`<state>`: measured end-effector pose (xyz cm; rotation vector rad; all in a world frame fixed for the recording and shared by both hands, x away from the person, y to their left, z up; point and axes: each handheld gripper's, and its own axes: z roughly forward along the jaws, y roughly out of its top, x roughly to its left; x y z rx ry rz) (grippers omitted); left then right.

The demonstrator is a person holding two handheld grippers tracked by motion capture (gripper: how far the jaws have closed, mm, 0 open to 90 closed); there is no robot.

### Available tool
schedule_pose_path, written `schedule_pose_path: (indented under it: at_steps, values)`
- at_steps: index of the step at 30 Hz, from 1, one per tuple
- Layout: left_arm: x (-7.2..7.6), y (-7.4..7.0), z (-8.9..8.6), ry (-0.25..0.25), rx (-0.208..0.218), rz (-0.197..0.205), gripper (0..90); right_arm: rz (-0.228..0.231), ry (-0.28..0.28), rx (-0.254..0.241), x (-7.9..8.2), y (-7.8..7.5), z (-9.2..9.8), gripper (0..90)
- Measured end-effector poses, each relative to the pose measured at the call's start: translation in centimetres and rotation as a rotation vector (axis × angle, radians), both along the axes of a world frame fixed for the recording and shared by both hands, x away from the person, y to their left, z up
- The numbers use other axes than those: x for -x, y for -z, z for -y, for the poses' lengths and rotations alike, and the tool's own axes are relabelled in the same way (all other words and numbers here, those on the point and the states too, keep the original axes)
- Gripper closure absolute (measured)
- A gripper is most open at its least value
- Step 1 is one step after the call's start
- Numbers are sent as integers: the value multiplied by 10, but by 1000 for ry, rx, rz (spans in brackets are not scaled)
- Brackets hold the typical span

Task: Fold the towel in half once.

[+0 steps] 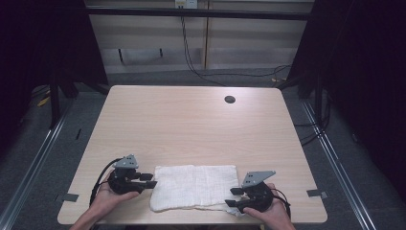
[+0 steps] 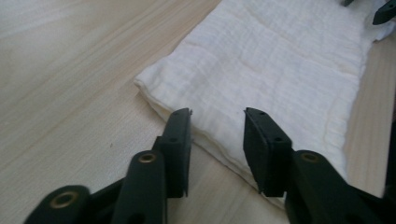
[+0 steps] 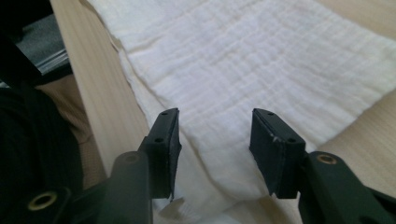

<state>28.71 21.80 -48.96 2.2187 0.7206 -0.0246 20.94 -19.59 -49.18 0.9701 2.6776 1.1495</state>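
A white folded cloth (image 1: 194, 187) lies flat on the wooden table (image 1: 191, 120), close to its front edge. At the cloth's left edge my left gripper (image 1: 149, 180) is held in a hand, jaws open. In the left gripper view the gripper (image 2: 218, 114) hangs just over the cloth (image 2: 280, 70) near a folded corner, with nothing pinched. My right gripper (image 1: 232, 197) is at the cloth's near right corner, also open. In the right gripper view the gripper (image 3: 215, 114) straddles the cloth's (image 3: 243, 60) edge beside the table's front edge, its pads clear of the fabric.
A round dark hole (image 1: 230, 99) sits in the table's far right part. Bits of tape (image 1: 317, 193) mark the front corners. Black cables (image 1: 191, 62) trail over the floor behind the table, and metal rails run along both sides.
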Motion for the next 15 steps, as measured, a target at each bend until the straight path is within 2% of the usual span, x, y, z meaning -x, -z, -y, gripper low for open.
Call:
schedule_pose_path:
  at_steps: [1,3,4,6,7,8,9,10,12,15]
  values:
    - [1,1,2,5,-4,1,586,19,-20,30,1,2,-4,475]
    - [0,2,4,10,0,0,585,25,-22,35,2,2,-5,470]
    - [0,3,6,2,-2,5,582,46,-21,50,4,2,-7,471]
    - [-3,6,11,-16,-25,11,580,94,-19,82,8,3,-11,500]
    - [-3,7,13,-16,-28,17,575,99,-12,98,10,3,-11,512]
    - [-4,6,14,-14,-30,16,576,100,-6,105,10,2,-11,527]
    - [-3,6,16,-16,-39,24,582,95,-1,109,9,1,-10,620]
    - [-3,6,16,-16,-39,24,605,95,-1,109,9,1,-10,620]
    - [-3,5,18,-13,-48,23,612,91,13,104,6,1,-7,699]
    - [-5,7,24,3,-39,27,731,65,26,108,2,0,-4,769]
